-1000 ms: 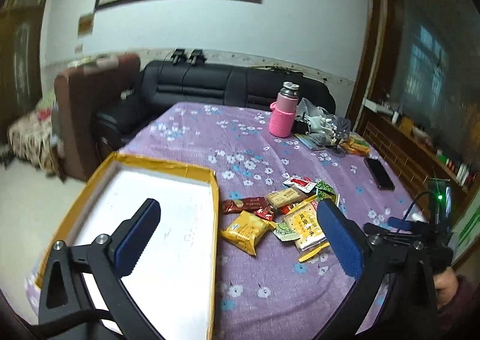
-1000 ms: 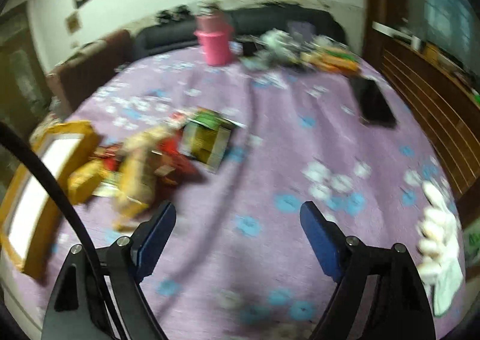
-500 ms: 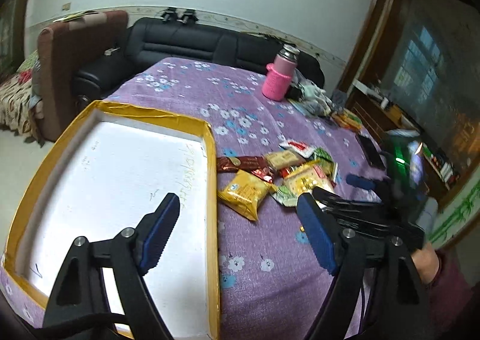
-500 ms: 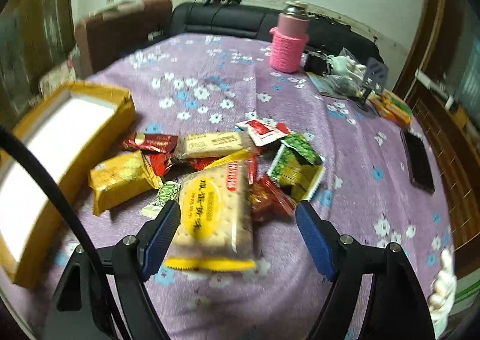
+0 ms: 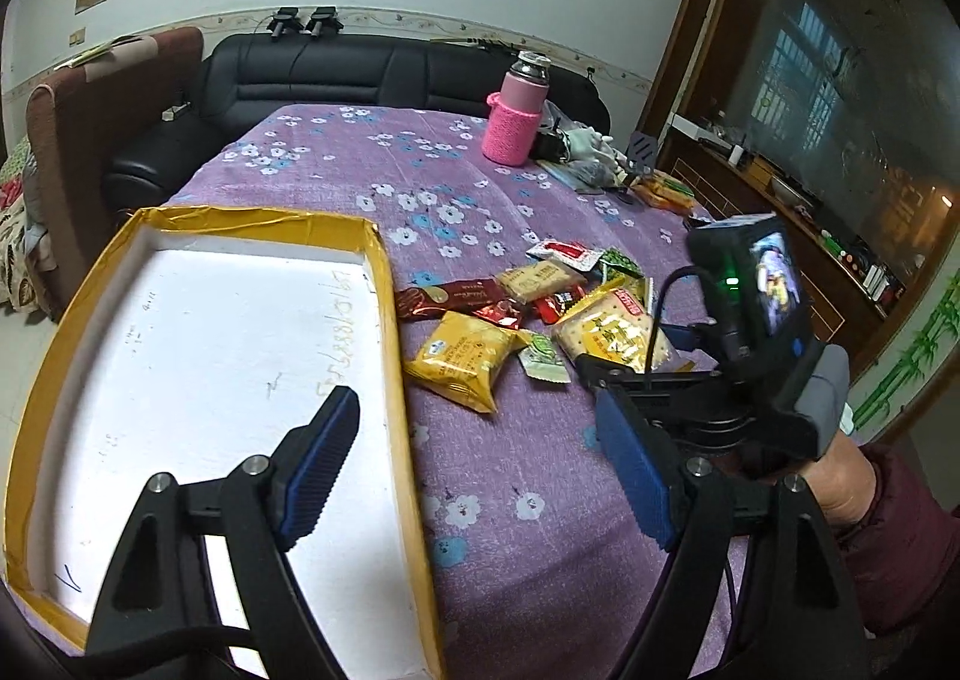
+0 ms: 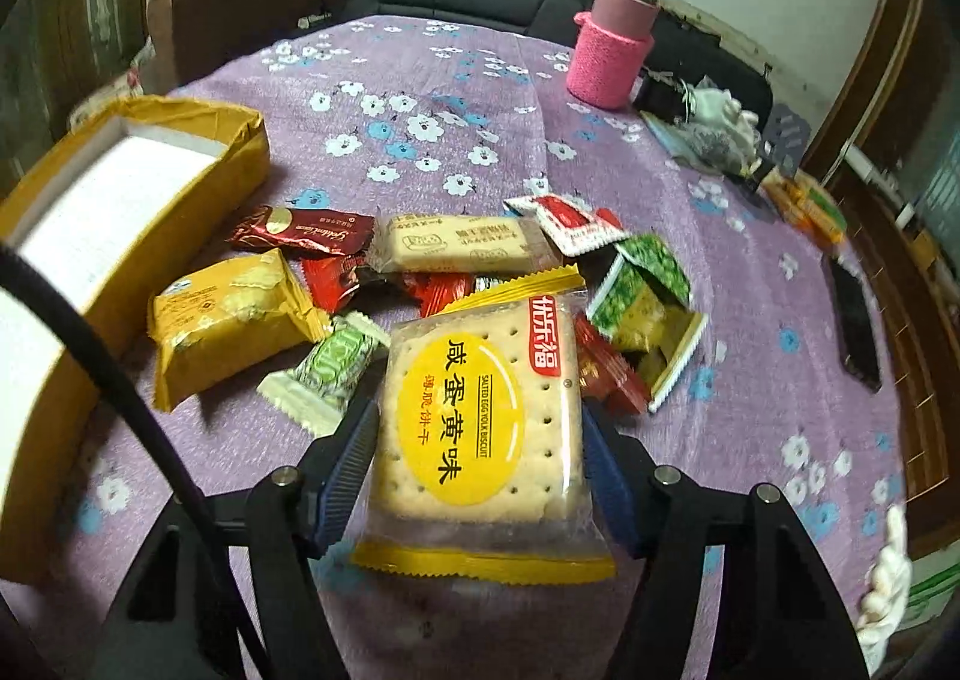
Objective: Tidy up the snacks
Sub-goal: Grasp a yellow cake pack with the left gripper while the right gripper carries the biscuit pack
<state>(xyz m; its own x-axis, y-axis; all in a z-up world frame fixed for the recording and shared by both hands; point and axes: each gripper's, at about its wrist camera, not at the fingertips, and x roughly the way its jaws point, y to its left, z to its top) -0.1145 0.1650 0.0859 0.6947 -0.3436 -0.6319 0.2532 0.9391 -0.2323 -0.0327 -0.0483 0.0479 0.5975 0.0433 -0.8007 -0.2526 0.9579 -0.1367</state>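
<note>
The right tongs (image 6: 480, 470) straddle the salted egg yolk biscuit pack (image 6: 480, 416), one blue pad (image 6: 345, 470) at each long edge; they have just been closing, and the pads look to be meeting the wrapper, though whether they already press it firmly I cannot tell. Taking it across its narrow width makes sense: the pack is flat and stiff, and it lies nearest these tongs at the front of the snack pile, partly overlapping its neighbours. The left tongs (image 5: 480, 458) stand apart with nothing between them, hovering over the near corner of the shallow yellow-edged box (image 5: 384, 284), one pad above its white floor and the other over the purple flowered table (image 5: 510, 476), probably waiting at the place where the snacks are meant to go. The box holds nothing yet. Beyond the right tongs I count one yellow cake pack (image 6: 228, 314) to the left, one small green-and-white candy (image 6: 327, 365) just beside the left pad, one brown chocolate bar (image 6: 300, 230), one beige wafer pack (image 6: 462, 242), one red-and-white sachet (image 6: 570, 218), one green pea packet (image 6: 648, 308), and several small red wrappers whose number is hidden. One pink flask (image 6: 612, 50) stands far beyond.
</note>
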